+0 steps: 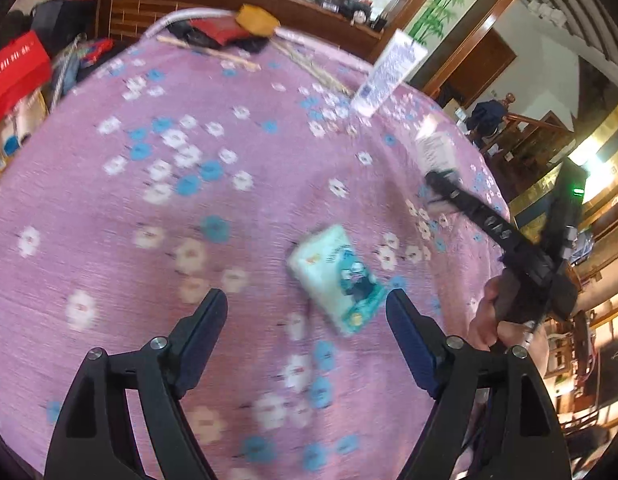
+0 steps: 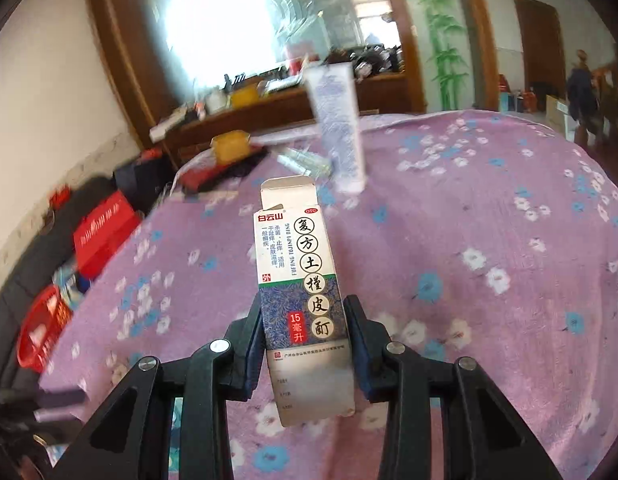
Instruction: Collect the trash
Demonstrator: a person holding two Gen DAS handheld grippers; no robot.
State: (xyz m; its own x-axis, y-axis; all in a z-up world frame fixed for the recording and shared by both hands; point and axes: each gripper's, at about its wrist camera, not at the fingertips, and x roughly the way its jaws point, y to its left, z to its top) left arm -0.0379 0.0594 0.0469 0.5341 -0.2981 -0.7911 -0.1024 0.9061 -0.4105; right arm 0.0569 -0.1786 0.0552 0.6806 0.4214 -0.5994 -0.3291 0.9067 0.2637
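Gripping a small printed medicine box [image 2: 305, 300] upright between clenched jaws, the right gripper [image 2: 305, 344] hangs above the purple flowered bedspread [image 2: 489, 220], while the left gripper [image 1: 307, 312], jaws released wide, hovers just short of a pale green tissue packet [image 1: 337, 276] lying on it.

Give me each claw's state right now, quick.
Left claw: open, empty, over the pale green tissue packet.
Right claw: shut on the white and blue cardboard medicine box.
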